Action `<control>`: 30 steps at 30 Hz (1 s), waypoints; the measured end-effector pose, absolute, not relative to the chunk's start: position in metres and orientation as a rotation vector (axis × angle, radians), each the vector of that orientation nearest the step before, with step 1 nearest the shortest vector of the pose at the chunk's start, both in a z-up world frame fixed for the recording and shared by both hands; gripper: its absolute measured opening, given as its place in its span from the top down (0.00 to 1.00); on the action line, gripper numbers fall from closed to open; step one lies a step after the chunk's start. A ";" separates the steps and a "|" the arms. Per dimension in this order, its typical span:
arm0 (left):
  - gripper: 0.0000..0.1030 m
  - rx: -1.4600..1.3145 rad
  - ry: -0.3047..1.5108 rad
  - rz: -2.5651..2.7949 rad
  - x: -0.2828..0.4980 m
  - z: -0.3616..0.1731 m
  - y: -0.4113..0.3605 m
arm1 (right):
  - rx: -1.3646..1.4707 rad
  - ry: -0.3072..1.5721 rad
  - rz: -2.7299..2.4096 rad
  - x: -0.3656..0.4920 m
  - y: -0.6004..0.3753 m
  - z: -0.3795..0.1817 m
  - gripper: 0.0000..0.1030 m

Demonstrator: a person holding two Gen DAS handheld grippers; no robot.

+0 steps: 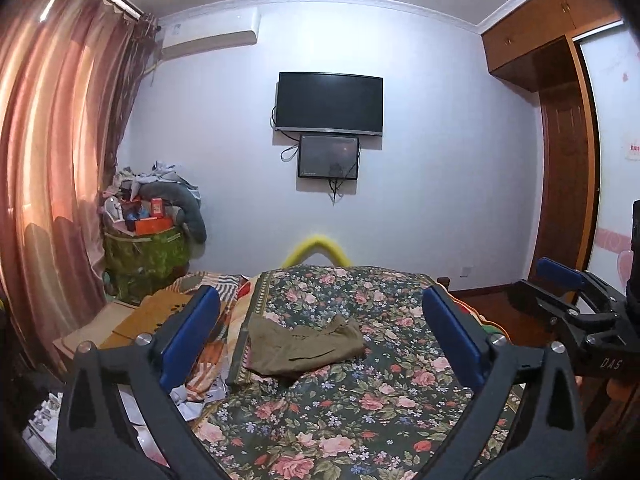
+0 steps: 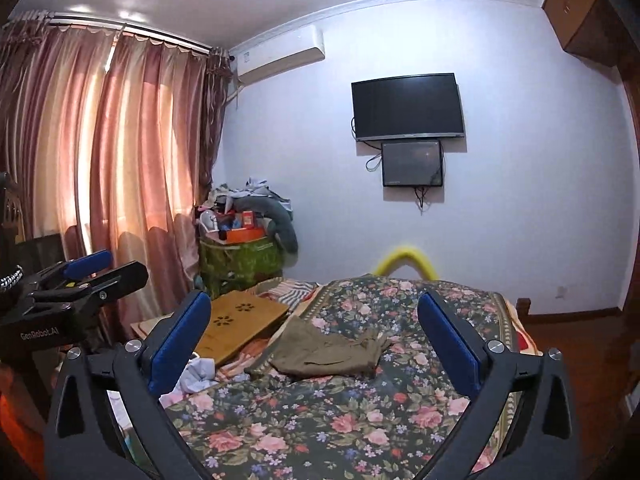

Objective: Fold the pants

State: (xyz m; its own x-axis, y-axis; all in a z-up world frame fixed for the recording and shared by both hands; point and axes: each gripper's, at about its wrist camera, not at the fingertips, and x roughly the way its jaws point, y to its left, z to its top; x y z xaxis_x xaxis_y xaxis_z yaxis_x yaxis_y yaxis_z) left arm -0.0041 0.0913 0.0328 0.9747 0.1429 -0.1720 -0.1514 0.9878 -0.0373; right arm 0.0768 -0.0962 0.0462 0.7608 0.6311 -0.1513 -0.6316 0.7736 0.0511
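Both the left gripper (image 1: 320, 332) and right gripper (image 2: 314, 332) are held above the bed (image 1: 360, 420), jaws wide apart and holding nothing. The pants (image 1: 304, 346) lie folded on the floral cover, ahead of both.

Pants (image 1: 304, 346): we see them lying on the bedspread (image 1: 360, 420), toward its left edge.
Board (image 2: 236, 330): left of the pants.
Television (image 1: 329, 104): on the wall behind the bed, above a smaller screen (image 1: 328, 157).
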 end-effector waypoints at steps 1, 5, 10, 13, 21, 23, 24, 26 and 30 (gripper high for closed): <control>0.01 -0.055 0.170 0.149 -0.004 0.032 0.092 | -0.004 0.165 0.685 0.077 -0.096 0.046 0.00; 0.00 -0.057 0.179 0.150 -0.003 0.029 0.093 | -0.009 0.164 0.679 0.074 -0.099 0.042 0.00; 0.00 -0.046 0.183 0.156 -0.002 0.025 0.091 | -0.006 0.174 0.678 0.075 -0.099 0.040 0.00; 0.00 -0.049 0.188 0.152 -0.001 0.023 0.091 | -0.007 0.180 0.678 0.074 -0.099 0.039 0.00; 0.00 -0.049 0.198 0.146 0.004 0.020 0.089 | -0.009 0.194 0.676 0.075 -0.099 0.039 0.00; 0.00 -0.051 0.199 0.142 0.005 0.020 0.089 | -0.008 0.193 0.674 0.075 -0.099 0.040 0.00; 0.00 -0.050 0.200 0.138 0.005 0.019 0.090 | -0.008 0.194 0.674 0.075 -0.099 0.039 0.00; 0.00 -0.047 0.199 0.140 0.005 0.019 0.089 | -0.008 0.197 0.673 0.075 -0.100 0.040 0.00; 0.00 -0.049 0.202 0.140 0.005 0.019 0.091 | -0.007 0.196 0.671 0.074 -0.101 0.042 0.00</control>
